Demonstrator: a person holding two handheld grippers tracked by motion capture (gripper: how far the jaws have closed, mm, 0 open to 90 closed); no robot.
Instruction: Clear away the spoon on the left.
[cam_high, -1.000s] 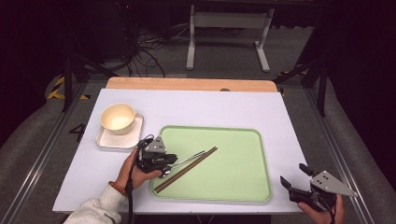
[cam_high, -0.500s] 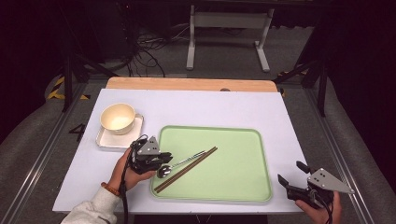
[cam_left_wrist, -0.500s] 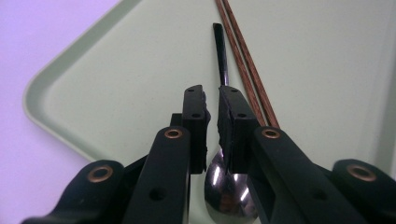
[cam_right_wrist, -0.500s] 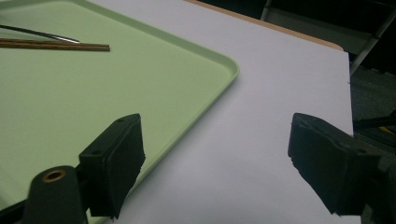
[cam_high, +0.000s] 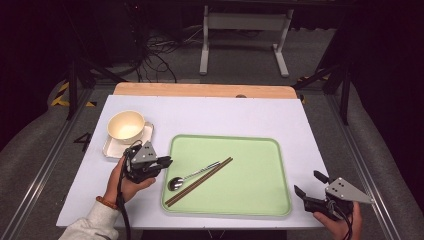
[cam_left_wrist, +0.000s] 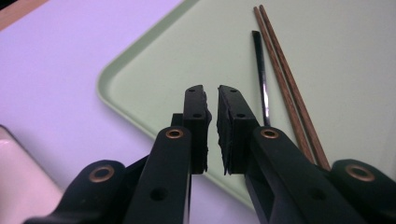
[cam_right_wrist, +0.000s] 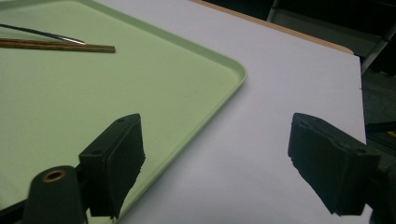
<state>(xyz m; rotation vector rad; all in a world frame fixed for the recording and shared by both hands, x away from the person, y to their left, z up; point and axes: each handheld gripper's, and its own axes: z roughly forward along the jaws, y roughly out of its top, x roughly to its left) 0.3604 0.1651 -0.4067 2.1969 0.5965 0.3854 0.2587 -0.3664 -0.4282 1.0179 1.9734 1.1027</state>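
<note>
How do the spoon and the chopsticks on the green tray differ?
The spoon is shiny metal with a round bowl; the chopsticks are brown wood, a straight pair. The spoon is shorter; the chopsticks reach farther at both ends. Both lie flat, side by side on the same slant on the tray.

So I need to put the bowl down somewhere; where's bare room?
The tray is bare right of the chopsticks and spoon. The table is bare behind the tray, right of the bowl. Crowded: the tray's left edge, by the left gripper.

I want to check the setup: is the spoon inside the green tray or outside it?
Inside. The spoon lies flat on the green tray, beside the chopsticks, its bowl near the tray's left rim.
</note>
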